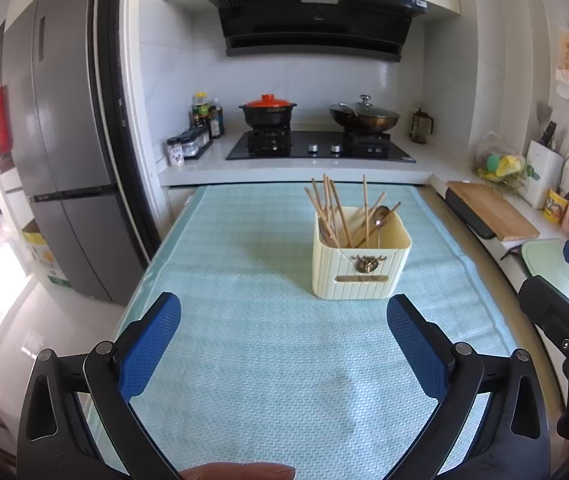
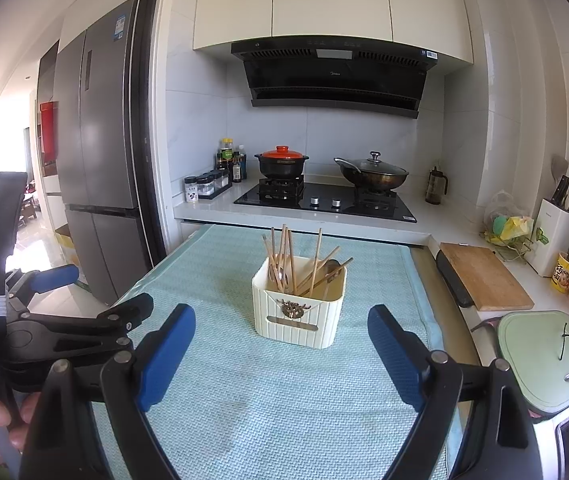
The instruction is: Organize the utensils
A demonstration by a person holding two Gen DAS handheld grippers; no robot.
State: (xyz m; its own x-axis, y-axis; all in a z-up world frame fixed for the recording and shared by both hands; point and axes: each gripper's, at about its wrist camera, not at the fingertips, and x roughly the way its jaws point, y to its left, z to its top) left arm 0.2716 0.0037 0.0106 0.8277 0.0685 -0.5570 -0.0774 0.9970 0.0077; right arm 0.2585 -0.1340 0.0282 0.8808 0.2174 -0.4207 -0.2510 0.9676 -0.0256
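A cream ribbed utensil box [image 1: 358, 268] stands on the light blue mat [image 1: 244, 320], holding several wooden chopsticks [image 1: 334, 212] and a spoon [image 1: 380, 216]. It also shows in the right wrist view [image 2: 298, 314], with chopsticks [image 2: 284, 258] leaning inside. My left gripper [image 1: 284, 316] is open and empty, held above the mat short of the box. My right gripper [image 2: 282, 330] is open and empty, just short of the box. The left gripper also shows at the left of the right wrist view [image 2: 84, 304].
A counter with a stove [image 1: 320, 146], a red-lidded pot [image 1: 268, 110] and a wok [image 1: 364, 116] lies behind the mat. A wooden cutting board [image 2: 484, 276] and green sink cover [image 2: 544, 356] are to the right. A fridge [image 1: 64, 140] stands left.
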